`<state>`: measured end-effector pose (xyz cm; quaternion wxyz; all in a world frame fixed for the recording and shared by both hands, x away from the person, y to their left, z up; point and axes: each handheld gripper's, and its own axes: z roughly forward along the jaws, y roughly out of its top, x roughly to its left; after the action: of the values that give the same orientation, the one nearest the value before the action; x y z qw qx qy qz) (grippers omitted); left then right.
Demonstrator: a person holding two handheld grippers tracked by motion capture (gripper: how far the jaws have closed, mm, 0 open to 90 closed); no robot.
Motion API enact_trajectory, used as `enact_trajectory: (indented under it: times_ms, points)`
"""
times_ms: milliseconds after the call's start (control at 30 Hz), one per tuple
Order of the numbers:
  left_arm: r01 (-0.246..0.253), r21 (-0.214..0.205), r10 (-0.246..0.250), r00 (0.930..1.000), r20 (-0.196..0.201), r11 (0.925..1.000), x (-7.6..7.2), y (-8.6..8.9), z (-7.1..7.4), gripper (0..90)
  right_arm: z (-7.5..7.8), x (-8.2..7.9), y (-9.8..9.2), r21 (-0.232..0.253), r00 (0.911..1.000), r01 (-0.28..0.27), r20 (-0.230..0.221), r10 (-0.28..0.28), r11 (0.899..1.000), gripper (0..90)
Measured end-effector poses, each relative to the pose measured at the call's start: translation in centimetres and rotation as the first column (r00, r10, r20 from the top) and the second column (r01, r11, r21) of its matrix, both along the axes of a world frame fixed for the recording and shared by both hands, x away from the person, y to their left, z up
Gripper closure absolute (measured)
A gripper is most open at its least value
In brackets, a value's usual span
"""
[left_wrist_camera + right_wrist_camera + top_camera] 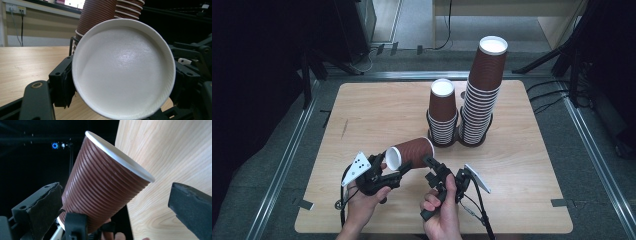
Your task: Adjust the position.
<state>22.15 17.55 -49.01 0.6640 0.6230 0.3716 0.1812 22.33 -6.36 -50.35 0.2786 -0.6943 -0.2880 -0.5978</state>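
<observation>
Black left gripper [393,169] with white dotted three-cornered plate, black right gripper [430,162], ridged black jaws, thin trailing cables

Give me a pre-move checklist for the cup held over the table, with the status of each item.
1. Left tongs clamped on the paper cup near its base: ok.
2. Right tongs open wide enough to take the cup: ok; pads stand apart, not pressing.
3. Cup upright: not ok; it lies tilted on its side, white bottom toward the left tongs' camera.
4. Short cup stack and tall cup stack upright in their holders: ok.
5. Held piece is a single cup: cannot tell.
</observation>
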Motion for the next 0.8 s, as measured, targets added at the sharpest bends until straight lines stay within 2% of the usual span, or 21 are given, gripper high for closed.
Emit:
enact_trajectory:
  times_ms: [200,333,367,667,800]
  points:
    - [0.002,0.009,-0.002,1.0,0.004,1.0,-0.1,-0.3,-0.1,22.4,-0.2,0.3,0.4,0.073,0.9984,0.02,-0.055,-0.016,0.997,0.0]
    - [0.004,0.017,-0.004,1.0,0.008,0.9999,-0.2,-0.6,-0.1,22.4,-0.3,0.6,0.6,0.09,0.995,0.031,-0.097,-0.022,0.995,0.0]
    - [0.004,0.025,-0.004,0.9999,0.011,0.9997,-0.2,-0.7,-0.1,22.4,-0.3,0.7,0.6,0.11,0.9944,0.021,-0.105,-0.01,0.994,0.0]
    - [0.007,0.057,-0.009,0.9996,0.026,0.9983,-0.4,-1.4,-0.2,22.5,-0.4,1.4,0.7,0.165,0.9904,0.063,-0.132,-0.042,0.984,0.0]
    - [0.011,0.066,-0.013,0.9994,0.033,0.9977,-0.5,-1.6,-0.2,22.6,-0.4,1.7,0.7,0.173,0.989,0.07,-0.141,-0.046,0.982,0.0]
